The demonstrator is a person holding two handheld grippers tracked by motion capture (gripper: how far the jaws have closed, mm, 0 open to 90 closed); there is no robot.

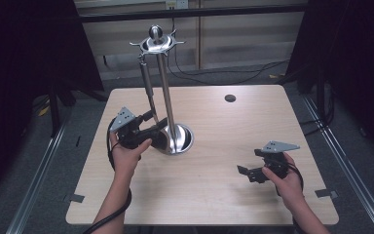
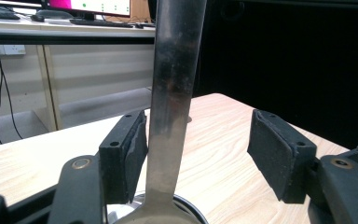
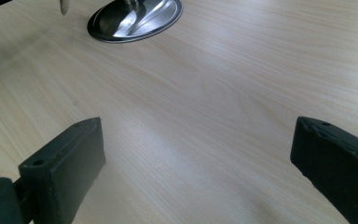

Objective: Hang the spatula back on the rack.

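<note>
Left claw (image 2: 193,154) lining up on the hanging utensil's handle (image 2: 172,107).
Jaws spread around it, unclamped; closing comes next. Right claw (image 3: 196,172) idles open over the counter (image 3: 223,79).

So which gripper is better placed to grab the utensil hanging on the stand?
Left. The left gripper already has its open jaws either side of the hanging utensil's handle, one pad touching it. The right gripper sits open over bare table, well away from the stand.

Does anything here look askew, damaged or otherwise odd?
One thing: the hanging utensil slants away from the rack's upright pole instead of hanging plumb, where the left tongs reach its lower end. Its handle looks smudged, and sits between open jaws. The right tongs hover open over bare table.
</note>
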